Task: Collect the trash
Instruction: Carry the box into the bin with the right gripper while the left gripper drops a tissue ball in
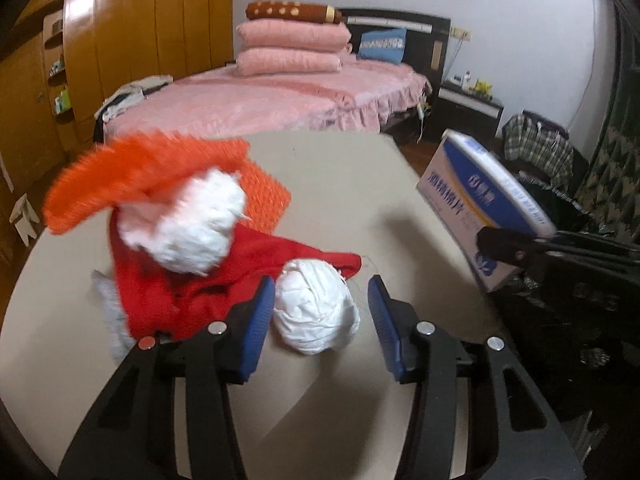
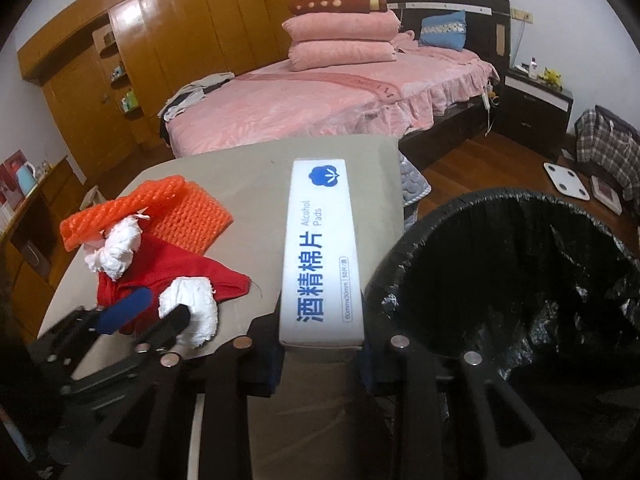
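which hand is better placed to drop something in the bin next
Right. The right gripper already holds the alcohol pads box beside the black-lined bin. The left gripper only straddles a tissue ball on the table, farther from the bin.

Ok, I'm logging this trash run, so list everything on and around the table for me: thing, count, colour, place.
table: one, beige, foreground.
tissue wads: two, white; one between the left gripper's fingers, one farther back on the red cloth.
red cloth: one, red, table's left part.
foam net: one, orange, behind the cloth.
alcohol pads box: one, white and blue, held above the table's right edge.
bin: one, black liner, right of the table.
bed: one, pink cover, behind the table.
wardrobe: one, brown, along the left wall.
left gripper: black, blue pads, one pad at the wad, the other apart.
right gripper: black, clamped on the box.
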